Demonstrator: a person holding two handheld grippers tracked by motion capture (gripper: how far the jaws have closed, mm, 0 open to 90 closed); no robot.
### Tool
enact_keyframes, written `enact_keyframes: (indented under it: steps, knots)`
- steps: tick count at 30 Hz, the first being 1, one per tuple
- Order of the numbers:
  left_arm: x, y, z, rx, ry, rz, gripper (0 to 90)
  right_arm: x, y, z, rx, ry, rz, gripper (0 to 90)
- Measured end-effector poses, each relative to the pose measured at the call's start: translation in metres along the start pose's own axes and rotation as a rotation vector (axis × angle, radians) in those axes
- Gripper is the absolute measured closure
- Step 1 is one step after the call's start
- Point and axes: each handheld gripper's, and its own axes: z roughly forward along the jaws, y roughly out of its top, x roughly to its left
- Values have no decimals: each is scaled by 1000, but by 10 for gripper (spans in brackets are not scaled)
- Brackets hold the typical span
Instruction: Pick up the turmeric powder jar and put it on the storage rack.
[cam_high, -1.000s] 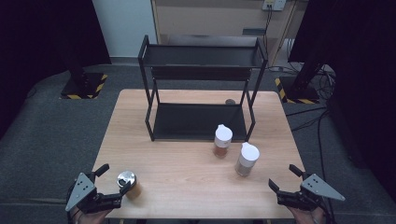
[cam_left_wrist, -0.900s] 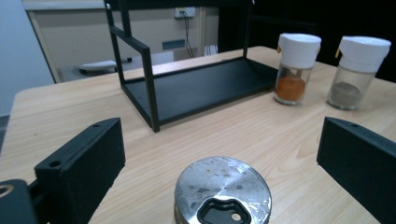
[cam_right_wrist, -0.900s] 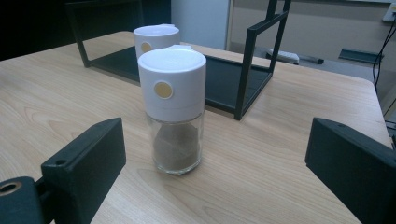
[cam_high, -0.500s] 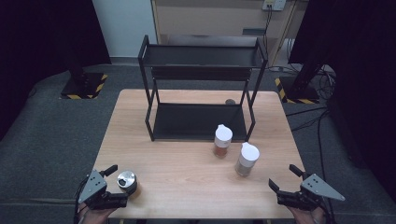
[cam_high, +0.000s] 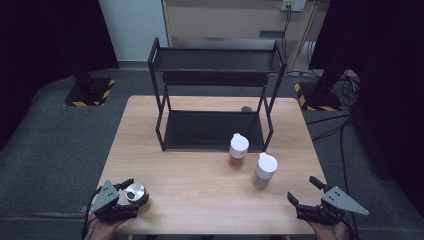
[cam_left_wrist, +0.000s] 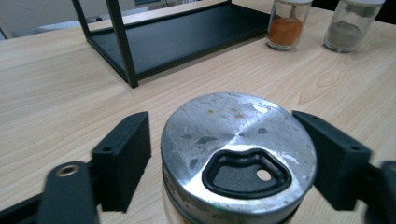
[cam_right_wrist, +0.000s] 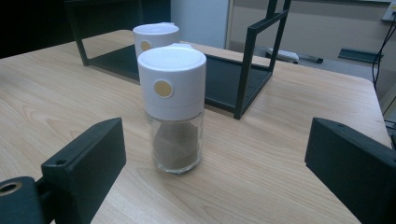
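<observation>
Closing in on a glass jar with a scuffed round metal lid (cam_left_wrist: 238, 149) (cam_high: 135, 192): left gripper (cam_left_wrist: 231, 154) (cam_high: 127, 196), at the near left corner of the pale wooden table (cam_high: 200, 175), jaws having just been drawing together with the jar between them. Standing just beside the lid on both sides, with a thin gap visible on the left pad and the right pad nearly at the rim; not yet pressing, as far as the left gripper view shows. Showing on the lid: a black rubber-edged pouring opening, turned toward the camera. Sitting upright on the table, near the front edge.

Hovering at the near right corner of the table: right gripper (cam_right_wrist: 215, 158) (cam_high: 306, 192), jaws spread wide apart and holding nothing. Standing ahead of it, well short of the pads: a clear glass shaker with a white cap and greyish-brown powder (cam_right_wrist: 173, 107) (cam_high: 263, 170), a small tan dot on the cap facing the camera. Standing just behind and to the left of that, near but apart: a second clear glass shaker with a white cap and orange powder (cam_high: 238, 151) (cam_left_wrist: 286, 23) (cam_right_wrist: 154, 37), just in front of the right front leg of the black metal two-tier shelf rack (cam_high: 215, 80) (cam_left_wrist: 187, 35). Occupying the far middle of the table: that rack, both tiers bare. Lying around the table: dark grey floor (cam_high: 55, 140).
</observation>
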Motion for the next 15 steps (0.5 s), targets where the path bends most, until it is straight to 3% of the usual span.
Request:
enact_keyframes:
  steps: [3, 15]
  knots:
    - [1, -4, 0, -18, -15, -3, 325, 0, 0, 0, 2, 0, 1, 54]
    - [-3, 1, 1, -7, -8, 31, 339, 0, 0, 0, 2, 0, -1, 54]
